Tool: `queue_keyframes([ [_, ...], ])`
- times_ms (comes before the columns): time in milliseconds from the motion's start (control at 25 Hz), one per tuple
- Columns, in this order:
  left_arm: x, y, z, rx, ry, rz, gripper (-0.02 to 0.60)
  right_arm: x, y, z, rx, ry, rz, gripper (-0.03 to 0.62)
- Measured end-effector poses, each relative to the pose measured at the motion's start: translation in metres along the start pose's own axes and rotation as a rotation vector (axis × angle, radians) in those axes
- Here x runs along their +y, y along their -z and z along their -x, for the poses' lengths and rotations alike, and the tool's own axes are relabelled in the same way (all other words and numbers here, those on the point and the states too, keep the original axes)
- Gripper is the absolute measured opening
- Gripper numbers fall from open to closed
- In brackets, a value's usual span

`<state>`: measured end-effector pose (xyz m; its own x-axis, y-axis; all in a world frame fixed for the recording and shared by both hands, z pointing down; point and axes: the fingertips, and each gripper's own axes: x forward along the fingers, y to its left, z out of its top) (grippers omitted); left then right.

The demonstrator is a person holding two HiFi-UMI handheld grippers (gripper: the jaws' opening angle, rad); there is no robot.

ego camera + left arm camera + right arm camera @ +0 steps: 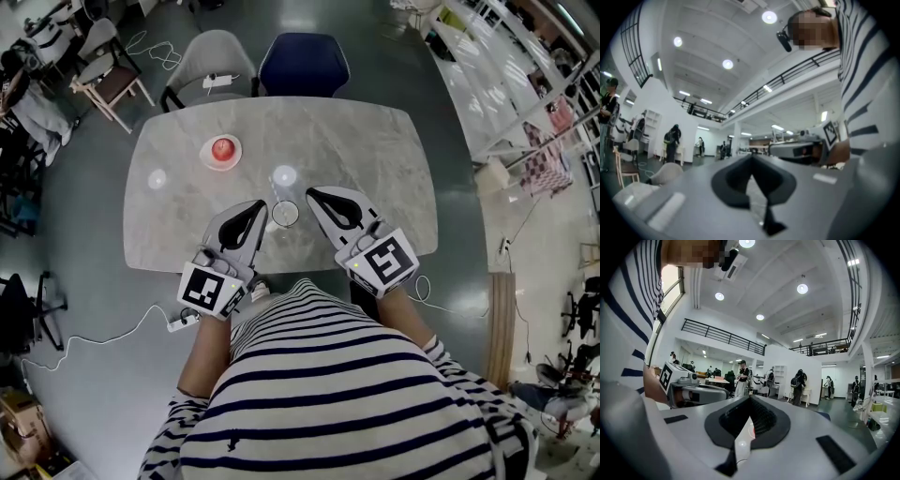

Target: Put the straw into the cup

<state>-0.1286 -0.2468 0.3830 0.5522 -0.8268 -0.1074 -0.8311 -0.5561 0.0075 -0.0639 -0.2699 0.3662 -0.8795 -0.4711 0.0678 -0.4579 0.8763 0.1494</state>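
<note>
A clear glass cup [285, 214] stands near the front edge of the marble table [375, 150], between my two grippers. A thin pale line that may be the straw [275, 195] rises from the cup's left rim; it is too faint to be sure. My left gripper [260, 204] lies just left of the cup with its jaws together and nothing between them. My right gripper [310, 193] lies just right of the cup, also with its tips meeting and empty. Each gripper view shows its own jaws closed to a point [751, 157] [750, 397] and the other gripper [804, 150] [691, 391] alongside.
A pink dish with a red thing [222, 150] sits at the table's far left. A grey chair [211, 58] and a blue chair [303, 64] stand behind the table. A white cable [112, 339] trails on the floor at the left. People stand far off in the hall.
</note>
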Motion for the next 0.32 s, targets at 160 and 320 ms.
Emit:
queue_keyframes([
  [160, -0.0012, -0.0027, -0.0024, 0.001, 0.003, 0.002, 0.006, -0.0016, -0.0018, 0.0004, 0.004, 0.001, -0.003, 0.005],
  [320, -0.0033, -0.0067, -0.0053, 0.004, 0.006, 0.004, 0.006, -0.0034, -0.0062, 0.0016, 0.008, 0.000, -0.006, 0.005],
])
